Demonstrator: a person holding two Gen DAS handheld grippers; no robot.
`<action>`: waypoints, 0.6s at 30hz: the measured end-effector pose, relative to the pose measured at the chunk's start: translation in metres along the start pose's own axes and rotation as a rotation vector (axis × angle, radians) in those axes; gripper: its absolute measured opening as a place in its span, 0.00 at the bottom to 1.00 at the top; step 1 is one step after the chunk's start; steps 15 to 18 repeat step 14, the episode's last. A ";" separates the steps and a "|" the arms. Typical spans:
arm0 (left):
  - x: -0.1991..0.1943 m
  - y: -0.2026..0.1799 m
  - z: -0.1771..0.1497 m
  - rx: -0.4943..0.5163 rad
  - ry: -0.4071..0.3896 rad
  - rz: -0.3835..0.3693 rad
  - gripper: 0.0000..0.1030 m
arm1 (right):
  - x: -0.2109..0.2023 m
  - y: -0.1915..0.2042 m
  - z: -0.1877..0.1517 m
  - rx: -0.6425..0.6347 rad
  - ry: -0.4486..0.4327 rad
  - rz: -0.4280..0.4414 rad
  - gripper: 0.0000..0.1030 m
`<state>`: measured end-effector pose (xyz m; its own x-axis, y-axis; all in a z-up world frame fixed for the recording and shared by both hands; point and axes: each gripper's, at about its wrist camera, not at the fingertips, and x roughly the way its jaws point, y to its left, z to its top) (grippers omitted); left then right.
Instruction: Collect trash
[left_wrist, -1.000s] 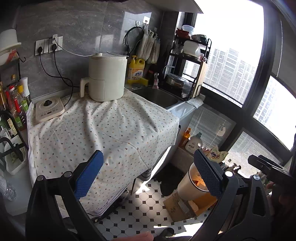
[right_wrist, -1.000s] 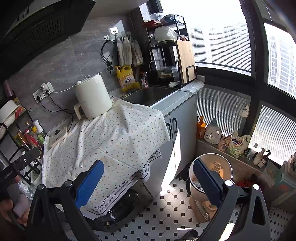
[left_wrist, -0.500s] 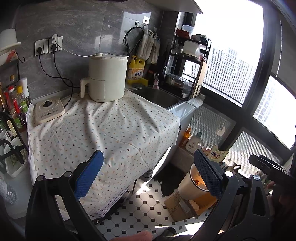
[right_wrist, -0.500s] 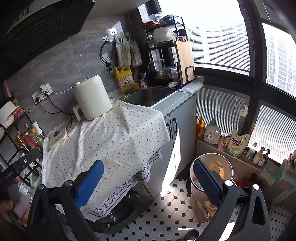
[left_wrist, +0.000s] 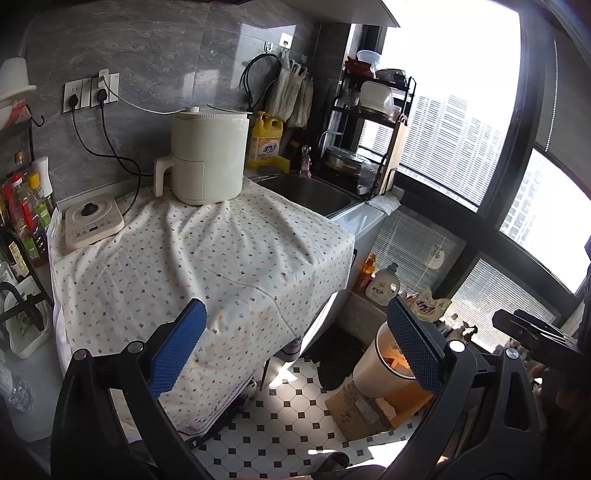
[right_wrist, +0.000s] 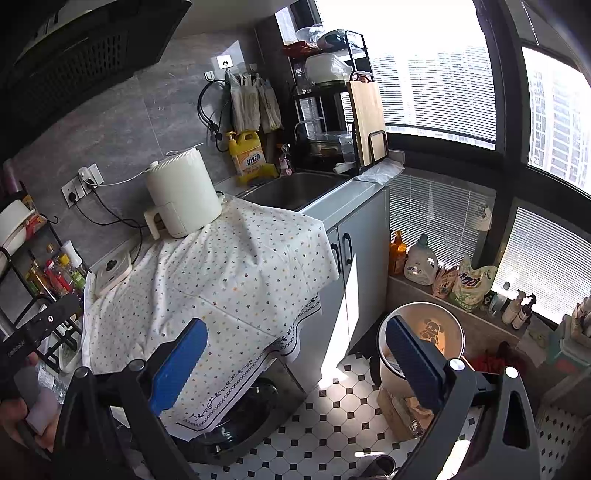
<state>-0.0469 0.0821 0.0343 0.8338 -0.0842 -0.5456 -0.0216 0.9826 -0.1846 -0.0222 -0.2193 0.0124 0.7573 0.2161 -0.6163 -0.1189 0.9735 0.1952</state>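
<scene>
A cream trash bin (left_wrist: 380, 363) stands on the tiled floor at the lower right; in the right wrist view the trash bin (right_wrist: 439, 325) shows its open inside with a dog print. My left gripper (left_wrist: 295, 349) is open and empty, held above the edge of the dotted cloth (left_wrist: 192, 258). My right gripper (right_wrist: 295, 354) is open and empty, its right finger in front of the bin. No loose trash shows on the cloth.
A white air fryer (left_wrist: 208, 158) and a small cooker (left_wrist: 92, 221) sit on the cloth. A sink (left_wrist: 306, 192) and dish rack (left_wrist: 369, 140) lie behind. Bottles (right_wrist: 421, 258) line the window ledge. A cardboard box (left_wrist: 354, 410) lies by the bin.
Both views have shifted slightly; the grippers stay open and empty and hold about the same place.
</scene>
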 end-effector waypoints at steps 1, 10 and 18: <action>0.001 -0.001 0.000 0.003 -0.001 -0.007 0.94 | -0.001 0.000 -0.002 0.001 0.003 -0.005 0.92; 0.023 -0.017 0.000 0.011 0.028 -0.086 0.94 | -0.006 -0.016 -0.008 0.021 0.028 -0.067 0.92; 0.044 -0.016 -0.001 -0.010 0.060 -0.097 0.94 | 0.002 -0.022 -0.006 0.009 0.043 -0.083 0.92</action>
